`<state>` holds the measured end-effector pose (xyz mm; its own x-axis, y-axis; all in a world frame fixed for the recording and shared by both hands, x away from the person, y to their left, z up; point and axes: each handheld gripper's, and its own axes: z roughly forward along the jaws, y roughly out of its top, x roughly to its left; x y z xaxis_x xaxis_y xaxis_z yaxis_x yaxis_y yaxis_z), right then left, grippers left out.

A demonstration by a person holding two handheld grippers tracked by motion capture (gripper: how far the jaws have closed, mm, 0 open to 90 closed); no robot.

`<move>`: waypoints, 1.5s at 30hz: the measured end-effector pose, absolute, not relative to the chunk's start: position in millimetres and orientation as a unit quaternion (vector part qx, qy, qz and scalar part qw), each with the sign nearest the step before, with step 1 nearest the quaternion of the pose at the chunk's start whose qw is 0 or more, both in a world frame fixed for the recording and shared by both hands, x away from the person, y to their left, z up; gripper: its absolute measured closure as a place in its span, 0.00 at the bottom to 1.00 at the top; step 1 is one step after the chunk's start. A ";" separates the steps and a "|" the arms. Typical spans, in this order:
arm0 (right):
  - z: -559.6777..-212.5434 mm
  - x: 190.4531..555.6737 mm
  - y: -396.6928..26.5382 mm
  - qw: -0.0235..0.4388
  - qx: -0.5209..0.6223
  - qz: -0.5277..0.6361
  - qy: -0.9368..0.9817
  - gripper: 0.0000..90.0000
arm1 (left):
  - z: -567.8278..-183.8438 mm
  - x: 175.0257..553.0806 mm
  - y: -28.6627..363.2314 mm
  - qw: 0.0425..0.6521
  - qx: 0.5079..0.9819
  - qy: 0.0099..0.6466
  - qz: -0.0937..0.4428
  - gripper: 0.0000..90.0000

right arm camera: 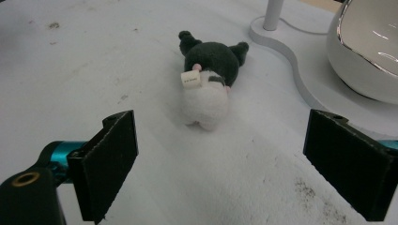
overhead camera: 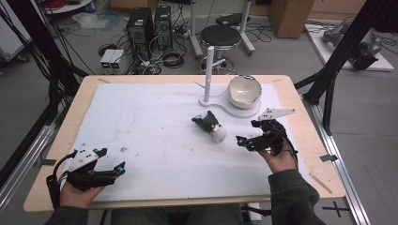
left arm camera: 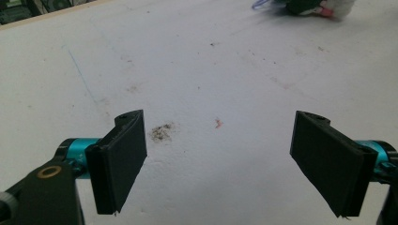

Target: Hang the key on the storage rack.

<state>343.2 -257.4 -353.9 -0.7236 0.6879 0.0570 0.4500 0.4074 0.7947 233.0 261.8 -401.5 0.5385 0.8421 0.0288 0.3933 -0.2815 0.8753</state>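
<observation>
High view: there are two grippers, one soft toy, one bowl and one white stand on the table [overhead camera: 61, 140]. The left gripper [overhead camera: 119, 168] sits at the near left corner of the white mat [overhead camera: 155, 140], held in a hand [overhead camera: 77, 192]; the right gripper [overhead camera: 240, 140] is at the right side, held in the other hand [overhead camera: 280, 159]. The single soft toy [overhead camera: 211, 125], black at one end and white at the other, lies on the mat near the middle, just to the left of the right gripper and well apart from the left one. The bowl [overhead camera: 244, 90] rests on the flat base of the stand [overhead camera: 209, 70], behind the toy.

In the right gripper view the jaws are spread wide with nothing between them; the toy [right arm camera: 209, 84] lies ahead of them, beyond their tips, touching neither. In the left gripper view the jaws are also spread wide over bare, stained mat, and the toy [left arm camera: 319, 7] shows far off at the top edge.
</observation>
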 end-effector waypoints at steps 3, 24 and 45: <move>-349.3 349.0 -252.2 0.136 0.338 0.416 0.833 0.11 | -401.4 233.2 262.0 0.439 0.759 0.408 0.255 0.21; -328.2 386.3 -221.4 0.119 0.342 0.391 0.846 0.11 | -400.5 234.0 263.1 0.442 0.758 0.407 0.254 0.21; -341.4 413.1 -196.7 0.096 0.344 0.368 0.858 0.18 | -401.2 235.9 262.4 0.440 0.760 0.405 0.255 0.21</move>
